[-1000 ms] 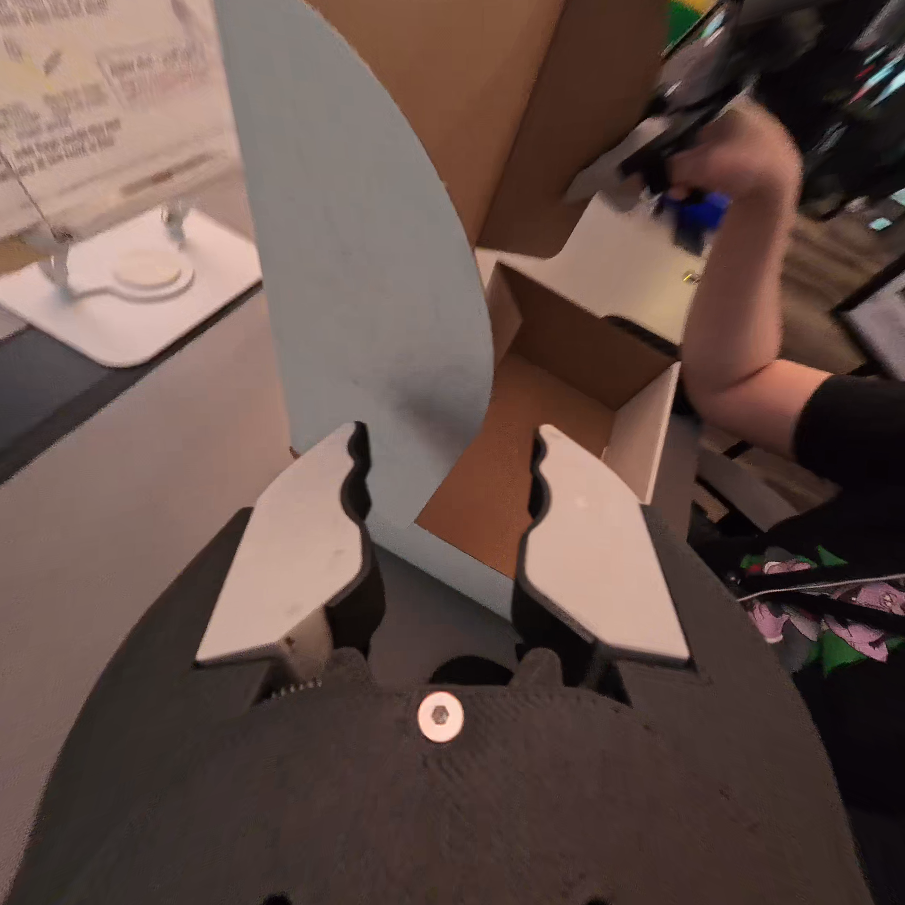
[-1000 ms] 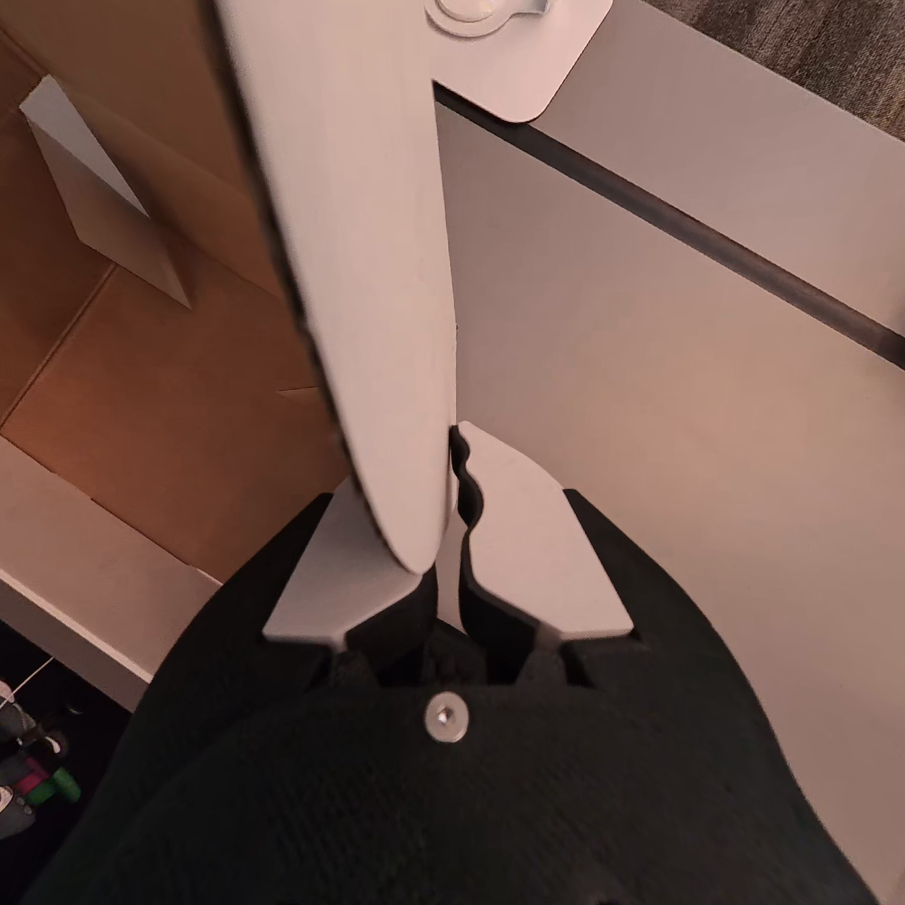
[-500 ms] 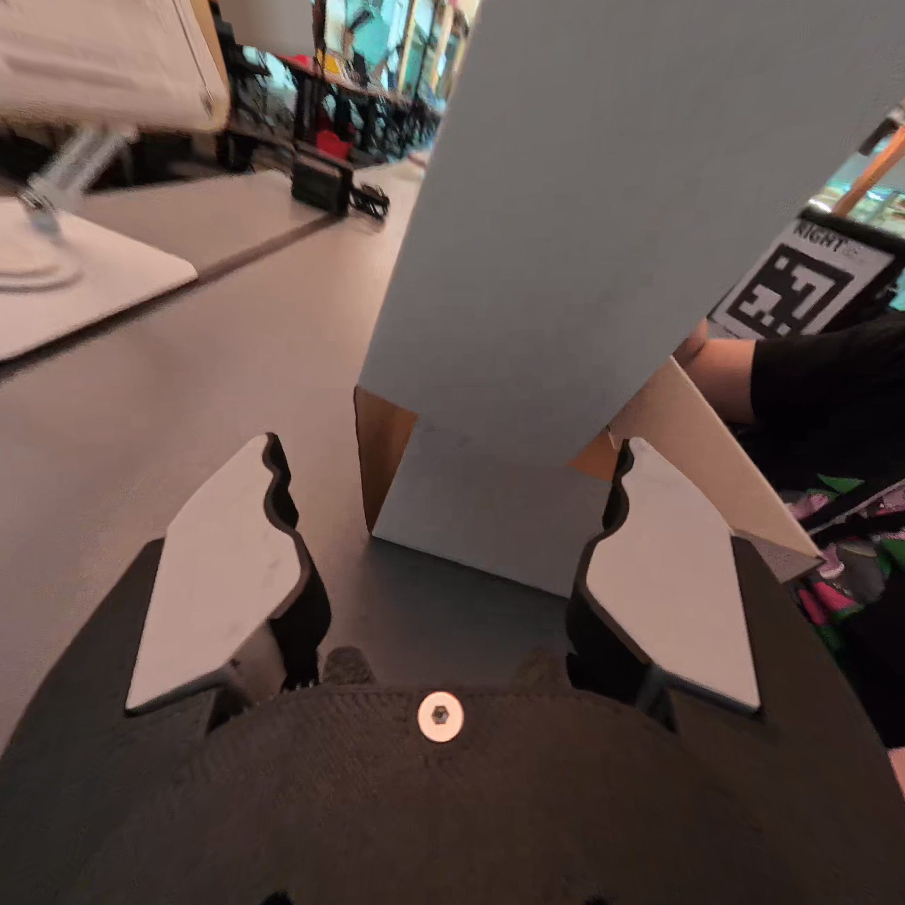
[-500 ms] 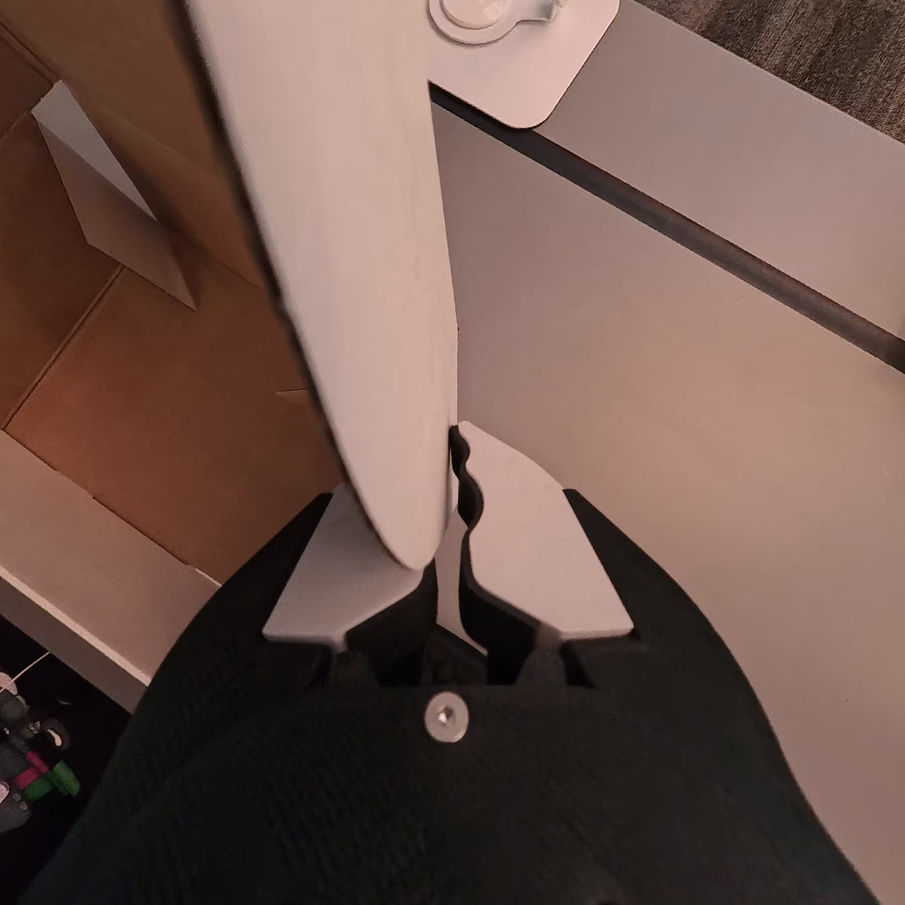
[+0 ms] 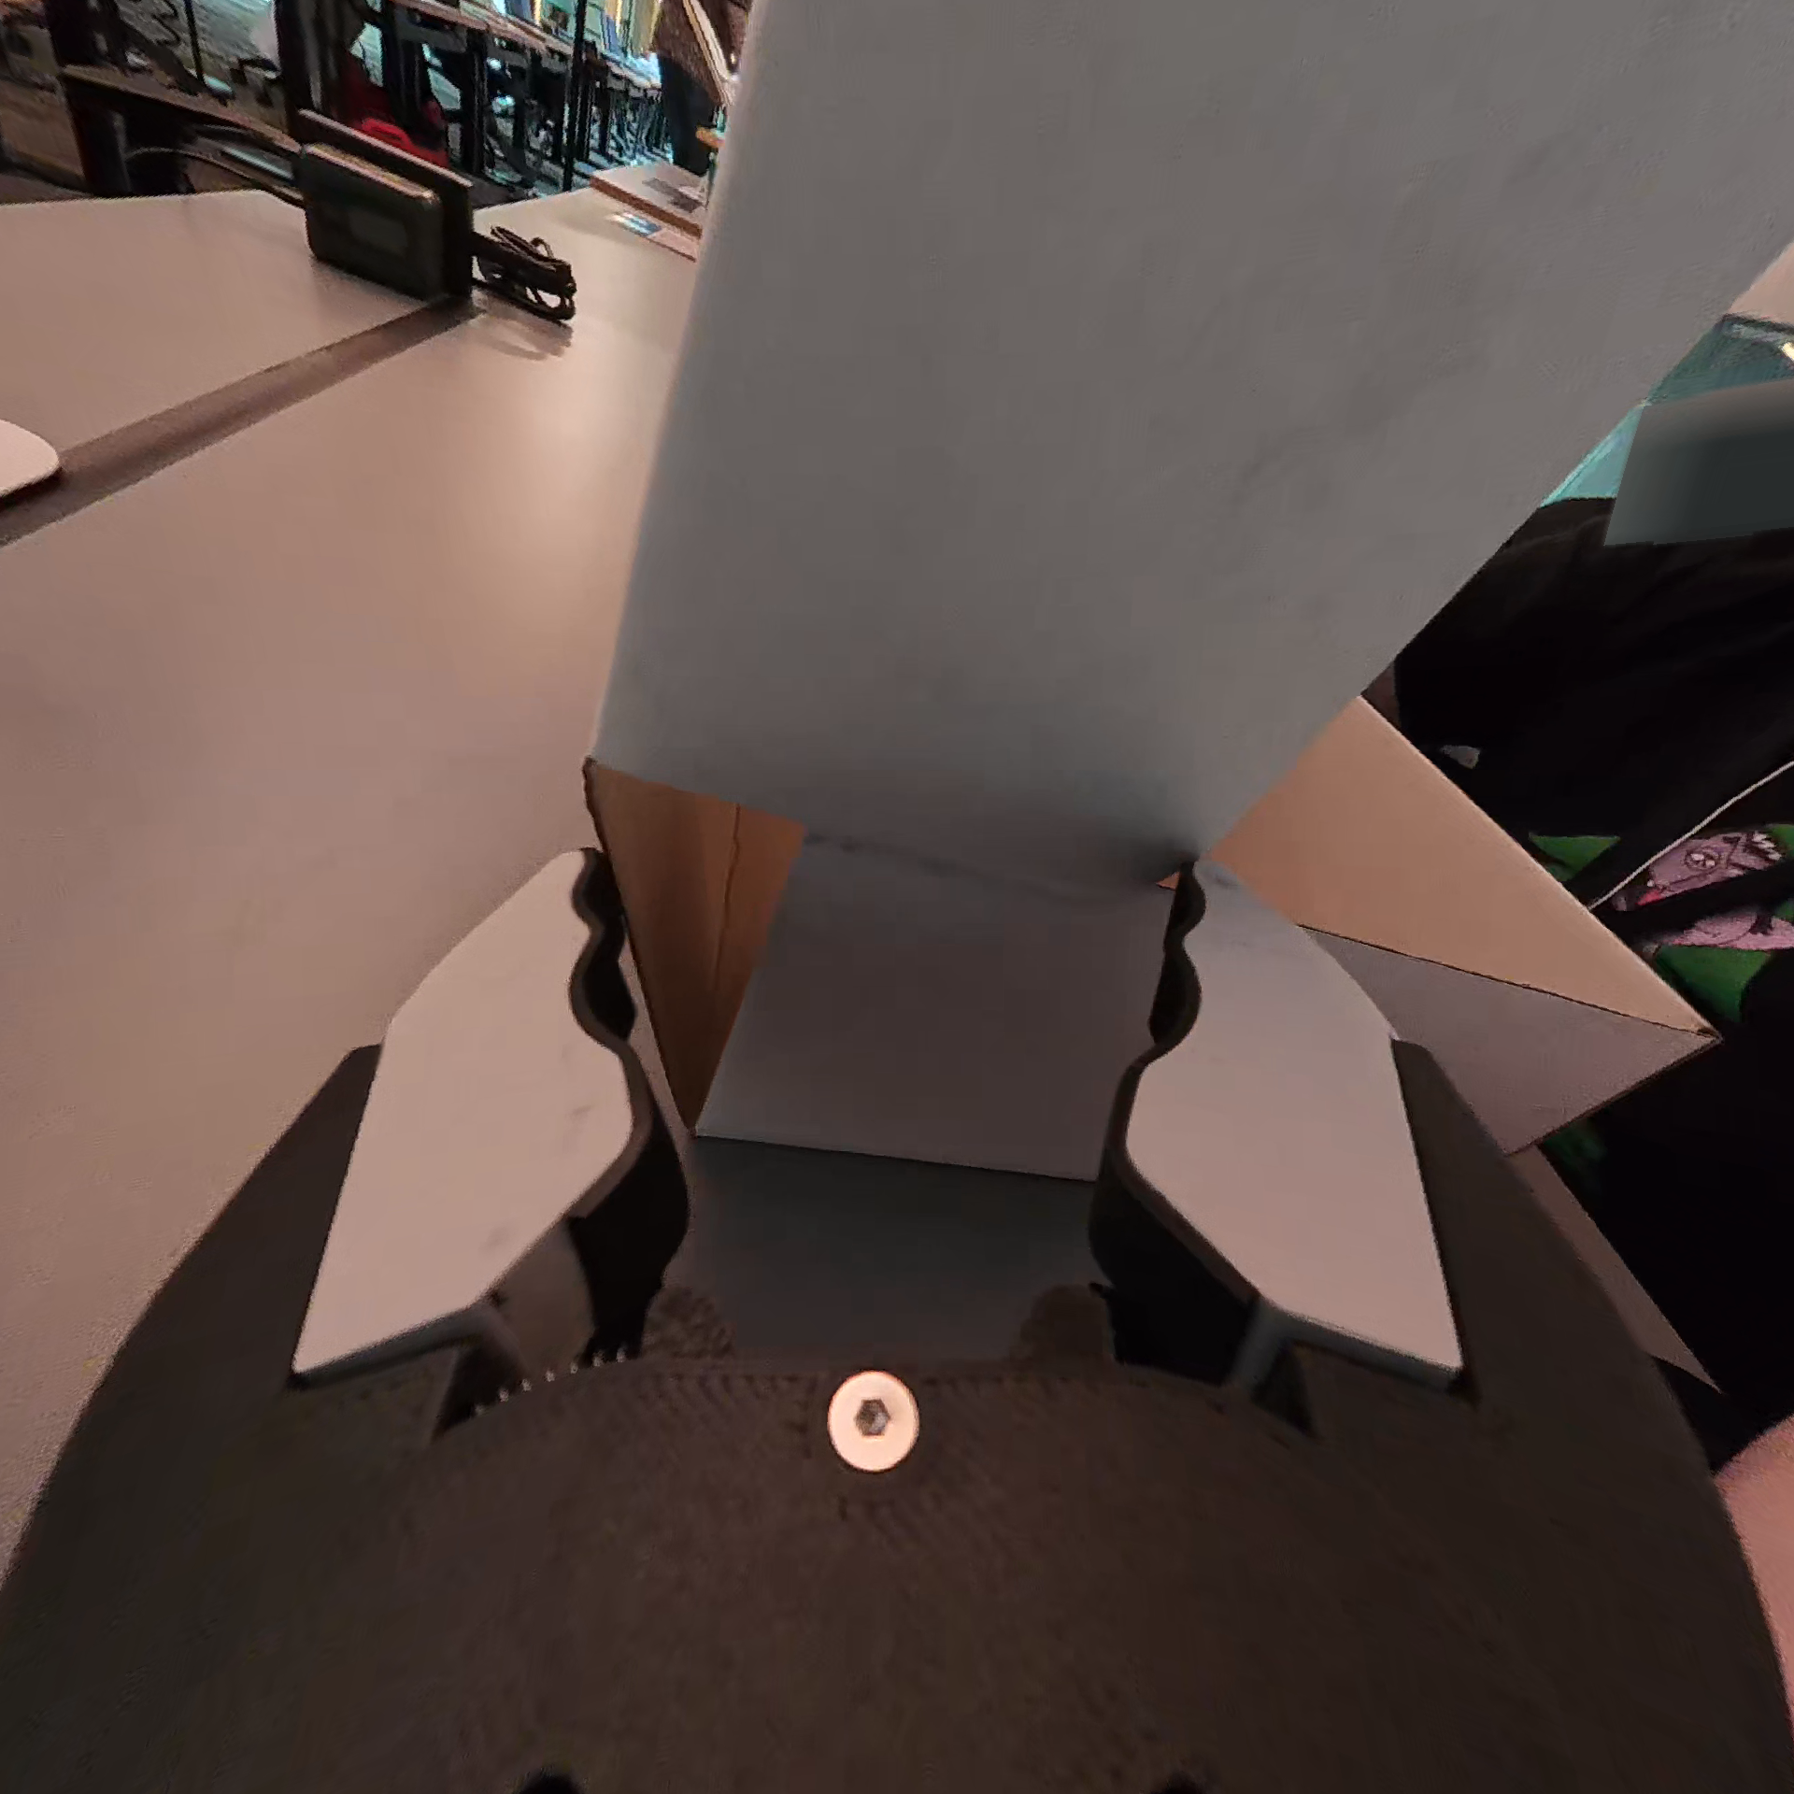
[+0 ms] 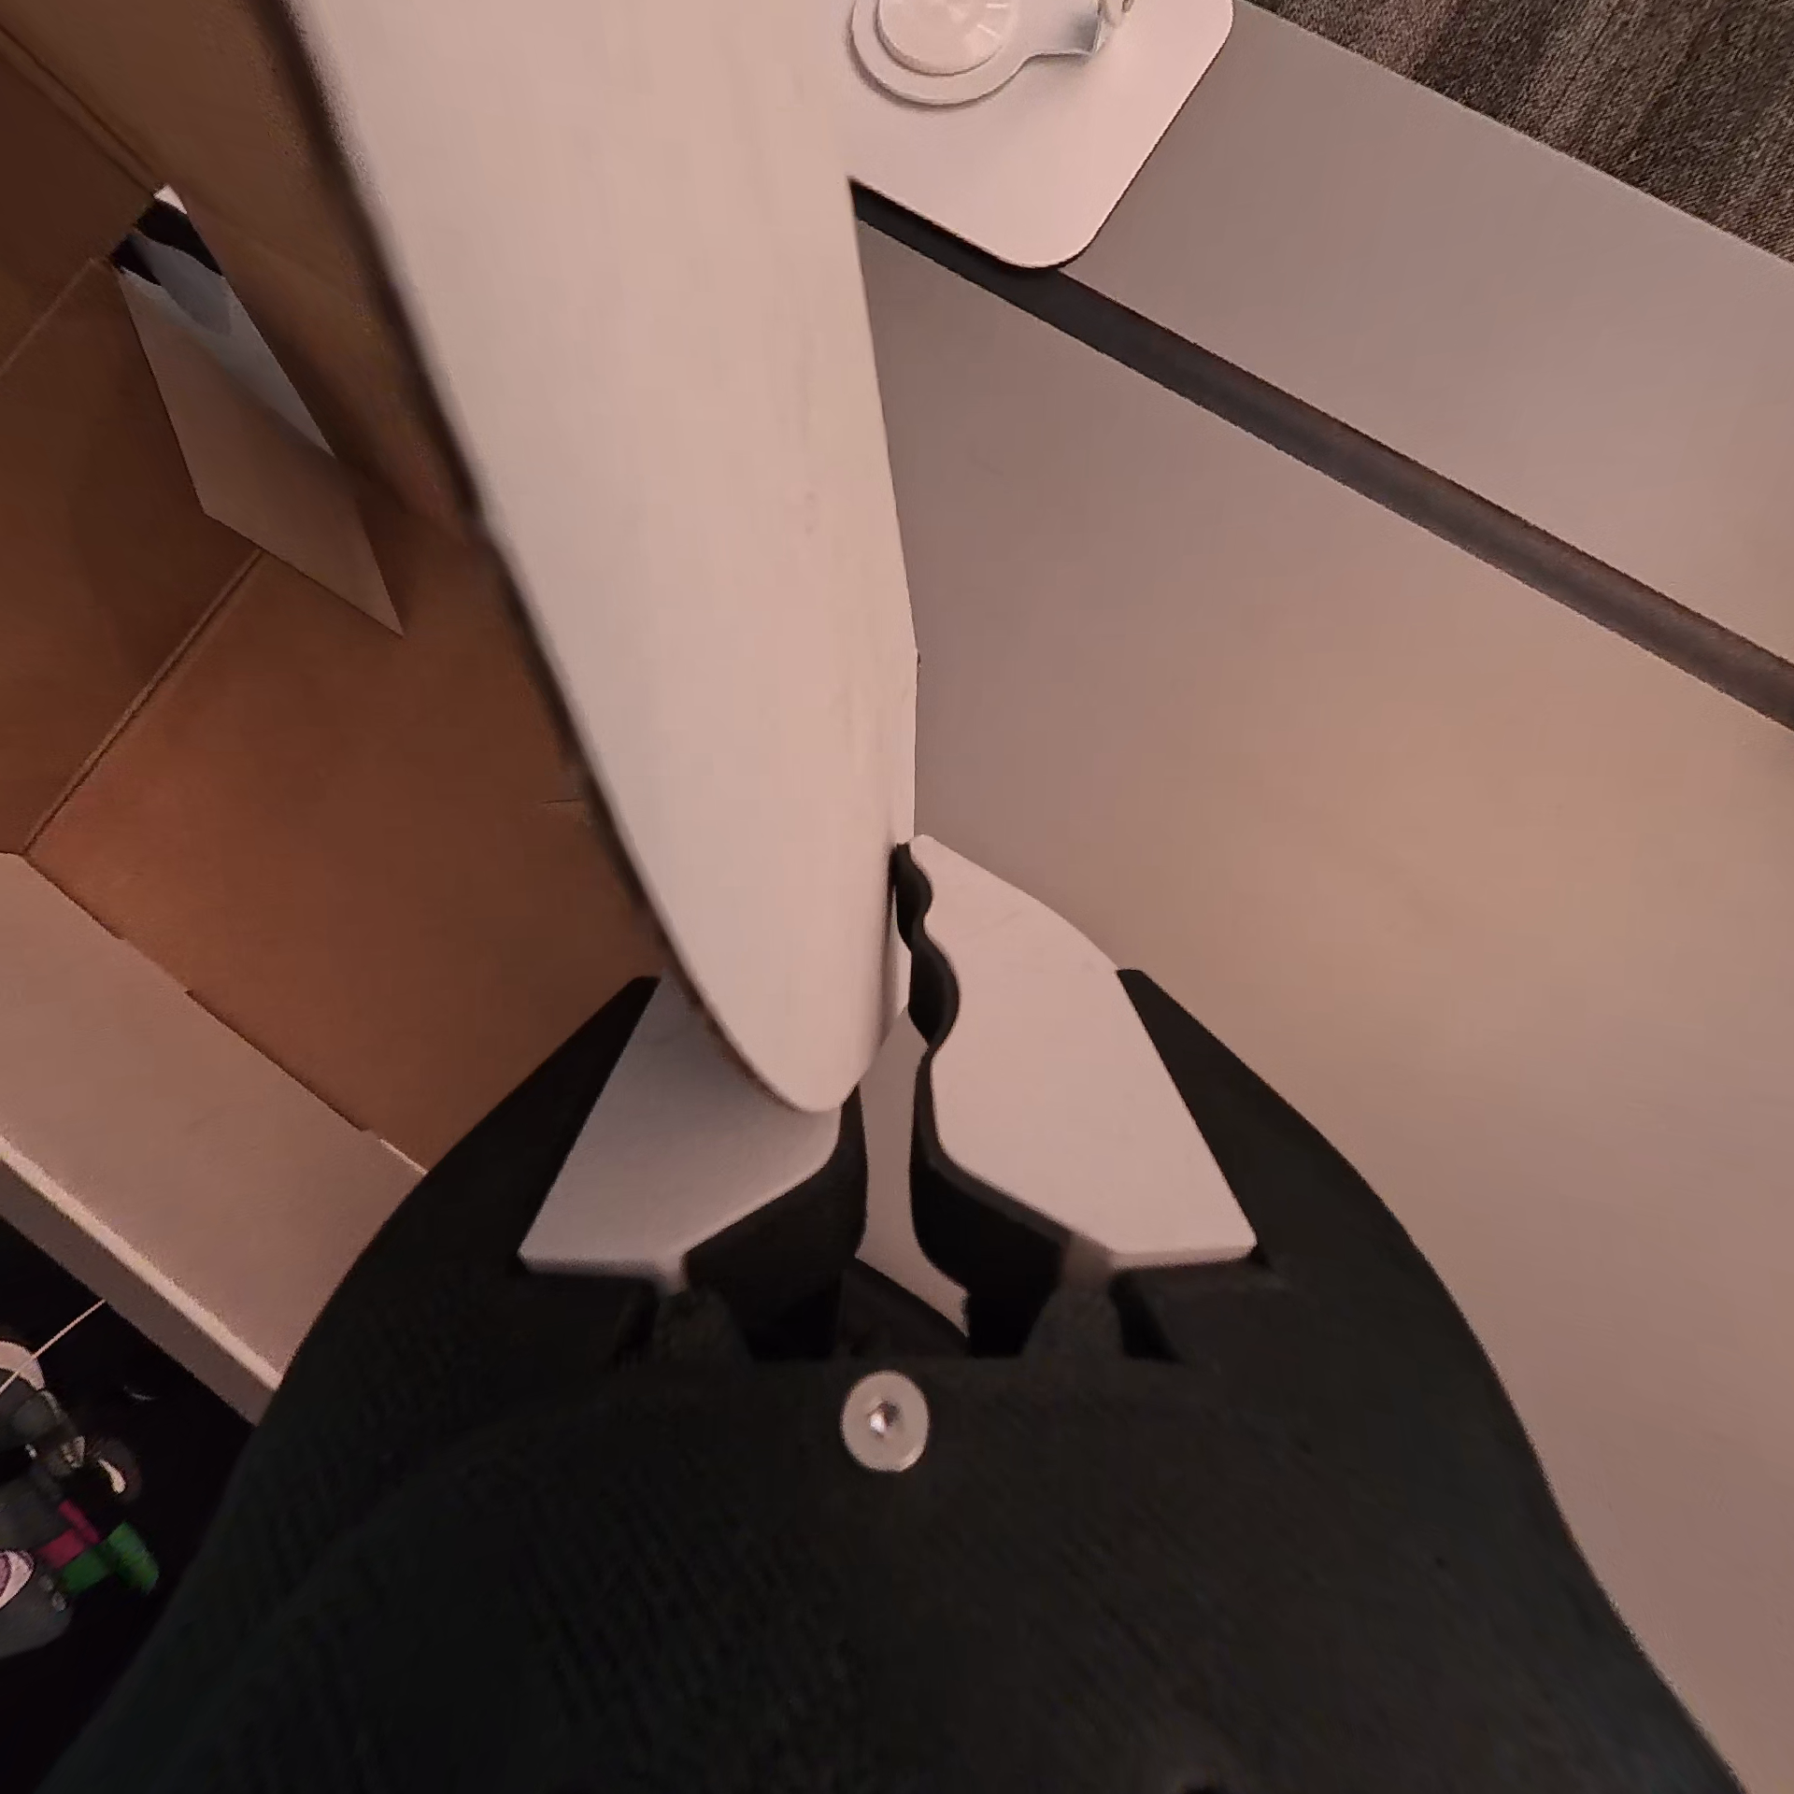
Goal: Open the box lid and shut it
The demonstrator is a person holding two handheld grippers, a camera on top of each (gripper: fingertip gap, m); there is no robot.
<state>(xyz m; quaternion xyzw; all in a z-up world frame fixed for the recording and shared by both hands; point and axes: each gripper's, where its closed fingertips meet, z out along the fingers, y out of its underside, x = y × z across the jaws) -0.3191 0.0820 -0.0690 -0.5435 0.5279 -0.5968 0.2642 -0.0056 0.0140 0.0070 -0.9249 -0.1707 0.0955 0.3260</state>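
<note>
Grey smooth tabletop (image 5: 291, 680) under one white-outside, brown-inside cardboard box (image 5: 932, 1019), standing just ahead of left gripper (image 5: 888, 971), jaws spread wide, empty. One tall white lid flap (image 6: 680, 485) raised, rounded tip pinched in right gripper (image 6: 898, 956). Risk: thin edge slipping out, or flap creasing if swung askew. Two grippers.

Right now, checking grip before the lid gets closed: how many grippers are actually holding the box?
1. The right gripper is clamped on the lid's front flap. The left gripper is open at the box, its fingers either side, gripping nothing.
</note>
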